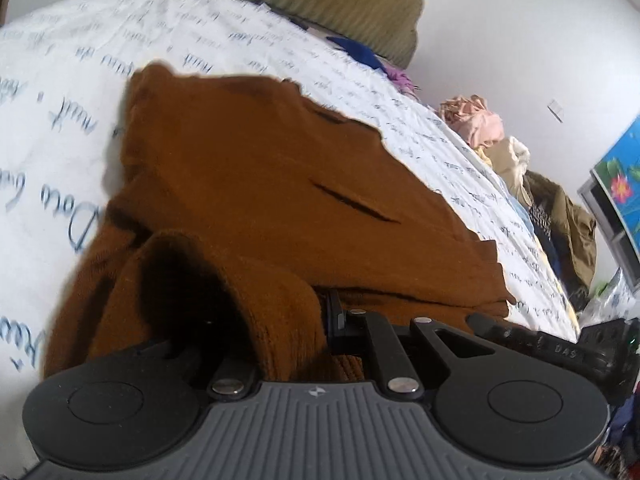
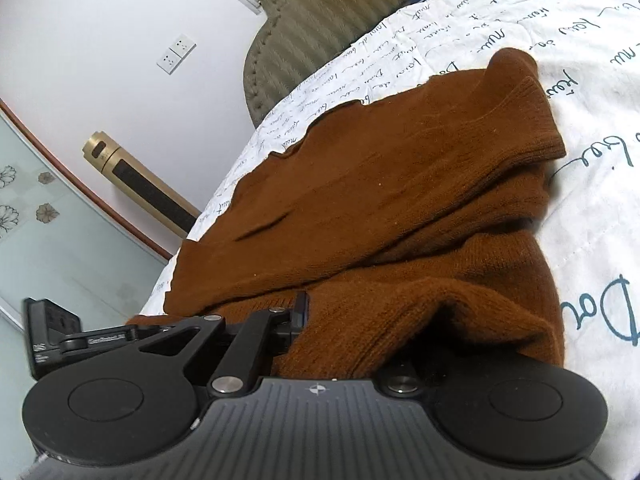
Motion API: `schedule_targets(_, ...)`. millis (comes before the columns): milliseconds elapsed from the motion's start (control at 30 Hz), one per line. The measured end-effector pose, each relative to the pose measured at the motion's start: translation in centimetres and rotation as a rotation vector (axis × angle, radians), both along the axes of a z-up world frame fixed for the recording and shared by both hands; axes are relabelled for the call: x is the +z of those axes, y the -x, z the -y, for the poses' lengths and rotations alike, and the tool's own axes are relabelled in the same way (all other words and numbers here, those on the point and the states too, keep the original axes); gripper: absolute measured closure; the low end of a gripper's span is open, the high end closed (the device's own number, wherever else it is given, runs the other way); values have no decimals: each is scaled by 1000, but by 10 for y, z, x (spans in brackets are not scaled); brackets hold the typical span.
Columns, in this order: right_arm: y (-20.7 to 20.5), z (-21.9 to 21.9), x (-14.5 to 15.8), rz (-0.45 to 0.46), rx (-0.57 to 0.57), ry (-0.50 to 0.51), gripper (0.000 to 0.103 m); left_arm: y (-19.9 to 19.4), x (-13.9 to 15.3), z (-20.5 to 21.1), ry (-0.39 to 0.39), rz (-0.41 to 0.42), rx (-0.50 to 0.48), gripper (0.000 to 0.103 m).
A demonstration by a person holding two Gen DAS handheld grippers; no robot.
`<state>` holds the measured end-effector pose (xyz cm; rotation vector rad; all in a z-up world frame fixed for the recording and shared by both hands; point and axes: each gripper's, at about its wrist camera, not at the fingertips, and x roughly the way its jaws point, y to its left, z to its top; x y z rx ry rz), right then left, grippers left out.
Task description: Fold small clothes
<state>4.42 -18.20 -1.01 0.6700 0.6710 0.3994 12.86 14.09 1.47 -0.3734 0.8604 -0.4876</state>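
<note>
With the sweater (image 1: 256,184) spread on the bed (image 1: 120,60), my left gripper (image 1: 332,320) and right gripper (image 2: 300,316) were both clamped on its soft, limp near hem, likeliest to handle well pinched at the edge corners.

Brown sweater (image 1: 260,184): knitted cloth, matt, fuzzy, ribbed at cuff. Bedsheet (image 1: 80,80) at 10 o'clock: smooth white printed cotton-like cloth. Left gripper (image 1: 324,312) and right gripper (image 2: 302,314): matt black plastic, shiny metal rivets. Headboard (image 2: 304,20) at 12 o'clock: ribbed olive upholstery.
</note>
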Motion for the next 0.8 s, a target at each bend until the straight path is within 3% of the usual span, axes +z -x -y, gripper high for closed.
schedule_targets(67,2,-3,11,41,10,28,93,0,8,6,-61,31,-22,95)
schedule_targets(133,0,-3,20,69,16,23,93,0,10,8,-70,39,-33,95)
schedule_targets(233,-4,-6,22,82,20,45,93,8,13,3,-50,56,-27,95)
schedule_targets(367,3,0,25,124,4,-7,91,20,25,-4,-28,96,-39,95)
schedule_targets(533,-7,-2,30,131,-19,27,91,-4,27,-5,-1,80,-7,95)
schedule_targets(700,-32,-1,2,-3,-31,64,93,-29,-6,-2,23,-13,62,96)
schedule_targets(733,-36,4,-8,-36,-50,34,101,-29,-8,-3,28,-5,67,96)
schedule_targets(800,-35,10,-13,-44,-61,-25,101,-27,-8,-2,24,1,71,96)
